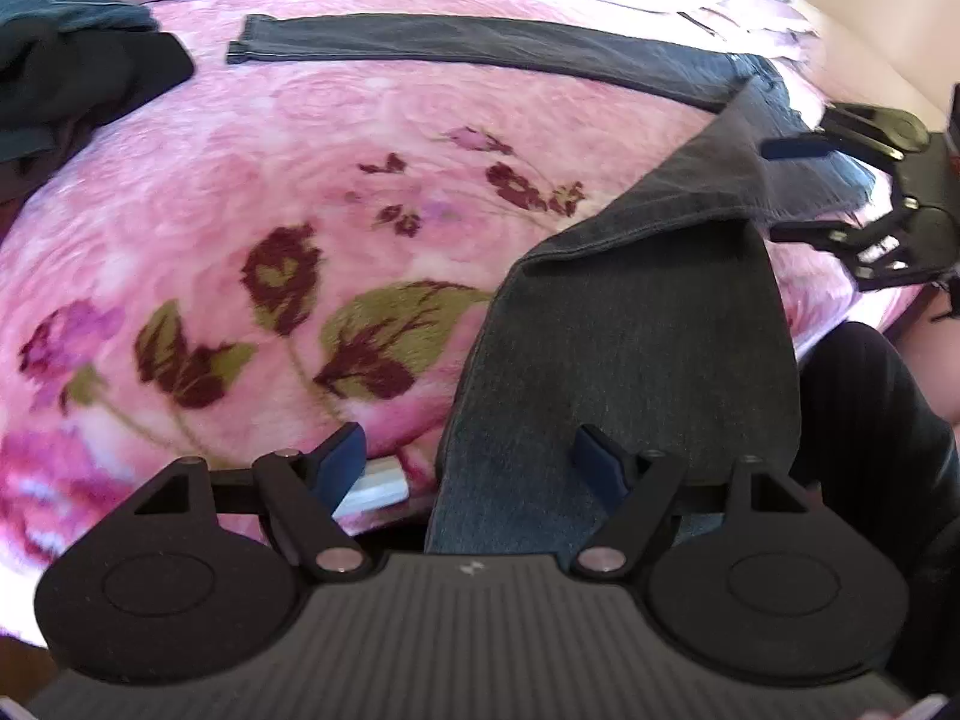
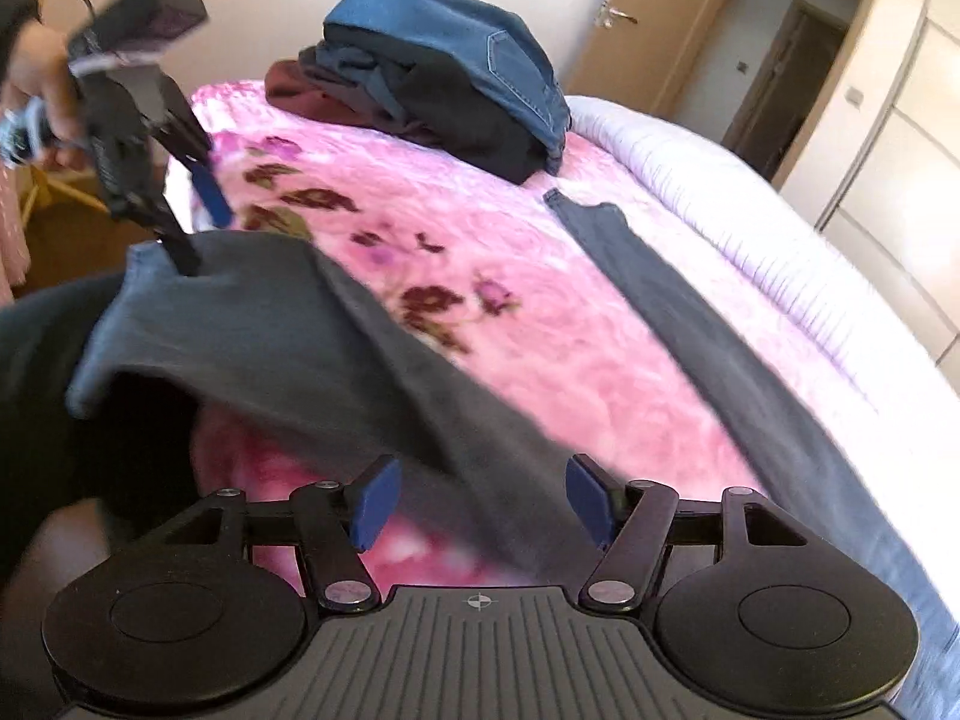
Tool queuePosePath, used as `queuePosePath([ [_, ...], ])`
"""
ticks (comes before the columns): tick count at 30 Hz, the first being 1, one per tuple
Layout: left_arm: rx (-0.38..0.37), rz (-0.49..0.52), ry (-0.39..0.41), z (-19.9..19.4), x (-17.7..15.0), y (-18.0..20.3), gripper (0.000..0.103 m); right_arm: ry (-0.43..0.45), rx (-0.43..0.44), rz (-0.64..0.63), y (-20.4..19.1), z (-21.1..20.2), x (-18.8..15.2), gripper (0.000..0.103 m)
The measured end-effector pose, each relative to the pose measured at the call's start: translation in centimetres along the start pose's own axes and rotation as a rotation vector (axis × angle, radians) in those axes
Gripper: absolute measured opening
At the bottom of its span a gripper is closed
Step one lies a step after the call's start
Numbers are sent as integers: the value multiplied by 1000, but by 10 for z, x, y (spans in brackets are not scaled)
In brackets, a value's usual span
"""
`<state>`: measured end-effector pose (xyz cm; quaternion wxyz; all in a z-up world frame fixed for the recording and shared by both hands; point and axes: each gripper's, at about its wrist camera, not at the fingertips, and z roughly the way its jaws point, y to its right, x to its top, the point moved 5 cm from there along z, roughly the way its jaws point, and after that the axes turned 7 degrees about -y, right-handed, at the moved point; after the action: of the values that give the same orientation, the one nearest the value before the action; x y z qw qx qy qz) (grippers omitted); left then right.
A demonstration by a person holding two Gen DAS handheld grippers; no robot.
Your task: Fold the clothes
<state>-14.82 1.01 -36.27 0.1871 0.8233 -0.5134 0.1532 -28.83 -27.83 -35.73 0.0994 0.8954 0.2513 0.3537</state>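
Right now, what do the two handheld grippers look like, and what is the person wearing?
Both the left gripper and right gripper are matte black, with a ribbed centre plate carrying a small crosshair mark, round discs either side, silver pivot pins and blue pads on the jaws. Seen from the right wrist, a boxy black module and a thin cable sit atop the left one. Dark clothing is visible.

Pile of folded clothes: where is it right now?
The pile of folded clothes sits at the far end of the pink floral blanket in the right wrist view, beyond the grey jeans; the left wrist view shows it top left.
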Motion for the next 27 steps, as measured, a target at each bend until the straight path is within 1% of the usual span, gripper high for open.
queuePosePath([
  [3, 3, -24, 5, -5, -4, 0, 73, -57, -8, -125, -4, 26, 18, 65],
  [5, -1, -15, -8, -4, -7, 1, 73, -117, 11, -226, -12, 44, 23, 64],
  [6, -4, -9, -14, -4, -9, 2, 73, -128, 13, -266, -14, 48, 24, 60],
  [7, -8, -3, -21, -3, -10, 2, 73, -131, 11, -300, -15, 48, 25, 31],
  [8, -10, 7, -27, -2, -11, 4, 74, -109, -3, -319, -14, 40, 25, 5],
  [10, -12, 37, -40, -1, -12, 7, 74, -64, -31, -349, -11, 23, 25, 4],
  [13, 9, 101, -42, -1, -8, 14, 72, 9, -50, -321, -2, -14, 25, 3],
  [15, 14, 156, -42, -1, -3, 22, 67, 40, -58, -291, 5, -36, 21, 3],
  [16, 6, 189, -44, -1, 0, 27, 62, 48, -55, -280, 5, -43, 21, 3],
  [18, -14, 280, -53, 0, 6, 43, 55, 59, -48, -260, 8, -53, 21, 3],
  [19, -23, 325, -69, 2, 8, 51, 39, 63, -45, -253, 10, -56, 21, 3],
  [20, -29, 369, -85, 3, 10, 59, 20, 63, -44, -254, 10, -59, 21, 3],
  [21, -28, 408, -101, 4, 13, 64, 15, 64, -42, -255, 11, -62, 21, 3],
  [22, -16, 446, -107, 1, 18, 68, 13, 64, -39, -258, 13, -65, 21, 3],
  [24, 34, 523, -93, -11, 35, 69, 10, 67, -47, -267, 20, -65, 28, 3],
  [25, 69, 545, -71, -19, 50, 66, 9, 70, -60, -271, 27, -65, 33, 3],
  [26, 118, 563, -33, -32, 69, 62, 8, 80, -86, -275, 37, -63, 39, 3],
  [27, 181, 577, 22, -49, 91, 58, 8, 91, -118, -275, 47, -63, 46, 3],
])
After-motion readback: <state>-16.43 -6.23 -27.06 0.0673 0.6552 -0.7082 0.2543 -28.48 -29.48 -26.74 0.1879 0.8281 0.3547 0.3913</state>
